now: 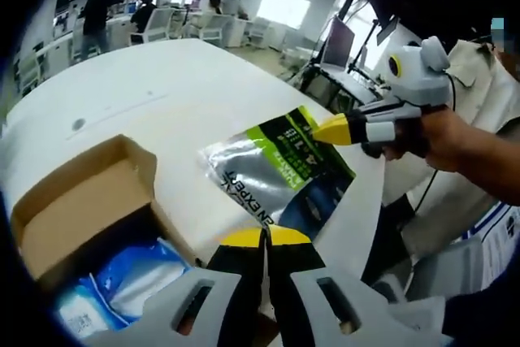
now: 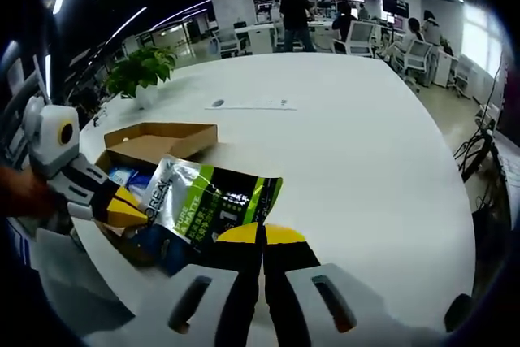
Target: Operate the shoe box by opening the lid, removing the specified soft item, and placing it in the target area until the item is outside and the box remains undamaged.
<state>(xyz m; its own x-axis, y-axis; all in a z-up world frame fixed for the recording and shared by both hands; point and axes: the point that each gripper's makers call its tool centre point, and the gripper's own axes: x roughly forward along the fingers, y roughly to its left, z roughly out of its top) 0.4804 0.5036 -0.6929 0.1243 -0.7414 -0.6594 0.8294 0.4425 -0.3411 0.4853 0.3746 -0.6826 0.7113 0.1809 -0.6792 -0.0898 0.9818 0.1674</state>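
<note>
Yellow-tipped left claw (image 1: pixel 266 236), nearest the lens in the left gripper view, has its jaws pressed together at the near edge of the silver-and-green pouch (image 1: pixel 280 172), though whether they pinch it cannot be told. Left of the pouch stands the open cardboard shoe box (image 1: pixel 77 201) holding blue-and-white packets (image 1: pixel 122 282); the pouch itself lies outside the box on the white counter (image 1: pixel 162 95). In the right gripper view the right claw (image 2: pixel 262 235), jaws likewise pressed together, meets the pouch (image 2: pixel 207 201) at its near edge.
</note>
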